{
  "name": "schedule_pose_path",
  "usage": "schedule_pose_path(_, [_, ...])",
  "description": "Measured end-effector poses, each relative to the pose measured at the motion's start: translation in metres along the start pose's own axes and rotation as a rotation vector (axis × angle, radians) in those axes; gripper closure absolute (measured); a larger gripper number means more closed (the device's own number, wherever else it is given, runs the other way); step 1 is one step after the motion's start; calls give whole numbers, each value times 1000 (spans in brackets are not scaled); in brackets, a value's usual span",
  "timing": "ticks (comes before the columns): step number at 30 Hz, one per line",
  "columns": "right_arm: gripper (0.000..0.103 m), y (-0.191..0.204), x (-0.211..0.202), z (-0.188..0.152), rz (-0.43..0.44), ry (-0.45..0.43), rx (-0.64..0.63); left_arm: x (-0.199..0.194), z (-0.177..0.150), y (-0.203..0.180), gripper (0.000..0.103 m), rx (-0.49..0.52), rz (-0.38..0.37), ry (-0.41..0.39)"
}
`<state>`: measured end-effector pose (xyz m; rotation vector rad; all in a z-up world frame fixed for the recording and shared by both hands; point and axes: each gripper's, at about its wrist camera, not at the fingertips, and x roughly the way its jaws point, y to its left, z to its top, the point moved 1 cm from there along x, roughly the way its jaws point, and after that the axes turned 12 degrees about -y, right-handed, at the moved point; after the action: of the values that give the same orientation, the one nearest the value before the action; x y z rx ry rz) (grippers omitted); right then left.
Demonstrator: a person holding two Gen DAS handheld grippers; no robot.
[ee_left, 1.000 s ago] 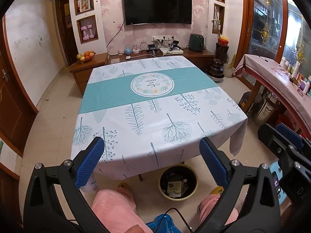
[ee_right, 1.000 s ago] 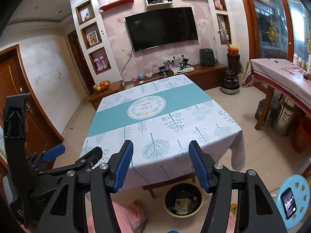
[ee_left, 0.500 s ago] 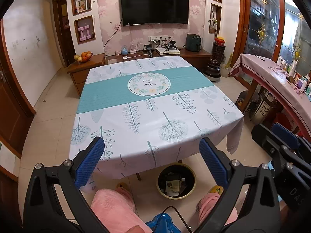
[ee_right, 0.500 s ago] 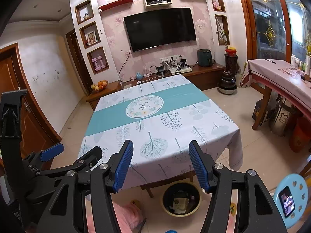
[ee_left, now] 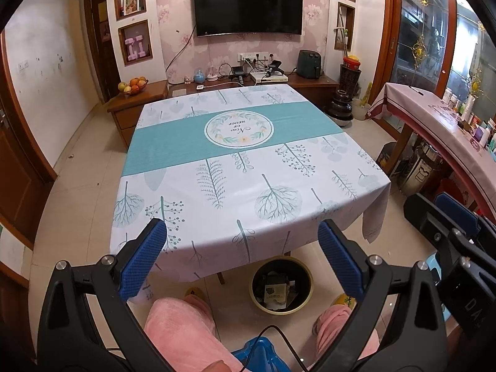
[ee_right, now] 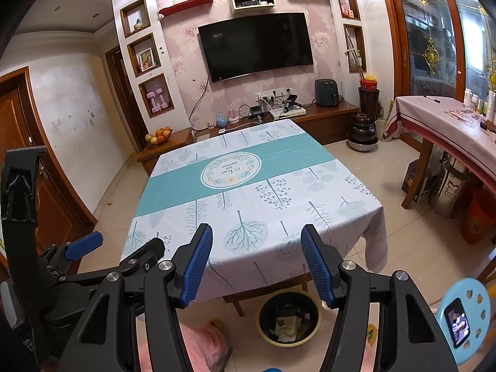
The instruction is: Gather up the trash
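A round yellow-rimmed bin point(ee_left: 281, 285) point(ee_right: 290, 316) stands on the floor under the table's near edge, with paper scraps and small boxes inside. The table point(ee_left: 217, 167) point(ee_right: 248, 204) wears a white and teal leaf-print cloth, and I see nothing lying on it. My left gripper point(ee_left: 241, 245) hangs open in front of the near edge, nothing between its blue pads. My right gripper point(ee_right: 256, 248) is open too, jaws narrower, holding nothing. Each gripper shows at the edge of the other's view.
A person's knees in pink trousers point(ee_left: 183, 328) sit below the grippers, with a blue stool point(ee_left: 260, 353) between them. A light blue stool with a phone point(ee_right: 457, 322) stands at right. A side table point(ee_left: 440, 117) with bottles is at right, a low wooden cabinet point(ee_left: 310, 83) behind.
Both views have tilted slightly, so the table sits a little lower in the frames. The grippers' jaws and the bin have not changed.
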<state>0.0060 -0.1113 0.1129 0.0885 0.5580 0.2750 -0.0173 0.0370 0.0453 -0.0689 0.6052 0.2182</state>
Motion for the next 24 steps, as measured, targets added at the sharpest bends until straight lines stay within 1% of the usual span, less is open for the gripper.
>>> schedule_pose_path(24, [43,1,3,0,-3,1,-4,4,-3,1,6,-1,1,16])
